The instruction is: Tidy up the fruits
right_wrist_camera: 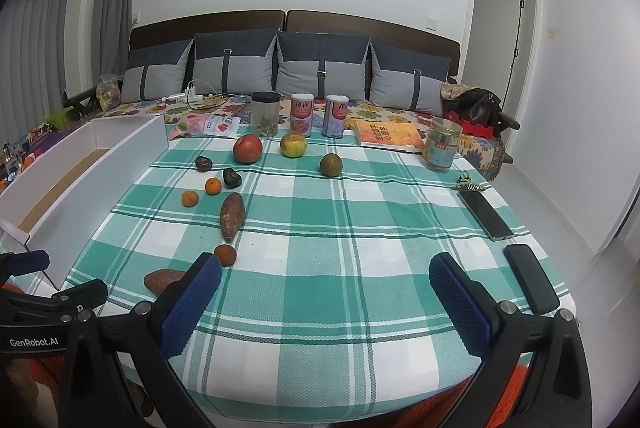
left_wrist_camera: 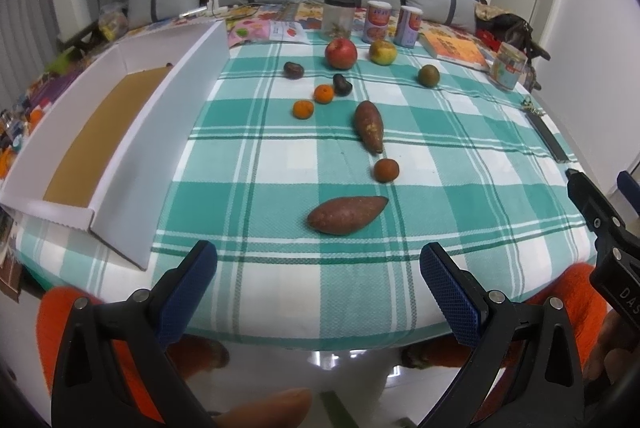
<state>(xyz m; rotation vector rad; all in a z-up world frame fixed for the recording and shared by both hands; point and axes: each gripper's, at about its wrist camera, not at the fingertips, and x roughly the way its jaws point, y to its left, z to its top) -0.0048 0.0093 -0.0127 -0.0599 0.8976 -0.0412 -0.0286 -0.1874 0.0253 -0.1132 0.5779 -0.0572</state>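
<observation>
Fruit sits loose on the teal-and-white checked tablecloth [left_wrist_camera: 280, 164], nothing yet in the long white cardboard tray [left_wrist_camera: 132, 148] at left. Both our left gripper [left_wrist_camera: 318, 268] and right gripper [right_wrist_camera: 325, 280] hover spread wide, empty. We'd straddle the nearest reddish-brown sweet potato [left_wrist_camera: 346, 214] across its middle, probably.

Tablecloth [left_wrist_camera: 280, 164]: woven cloth, matt. Tray [left_wrist_camera: 132, 148]: smooth white board, cardboard-lined. Apple [left_wrist_camera: 341, 53]: glossy. Sweet potato [left_wrist_camera: 346, 214]: rough-skinned.
</observation>
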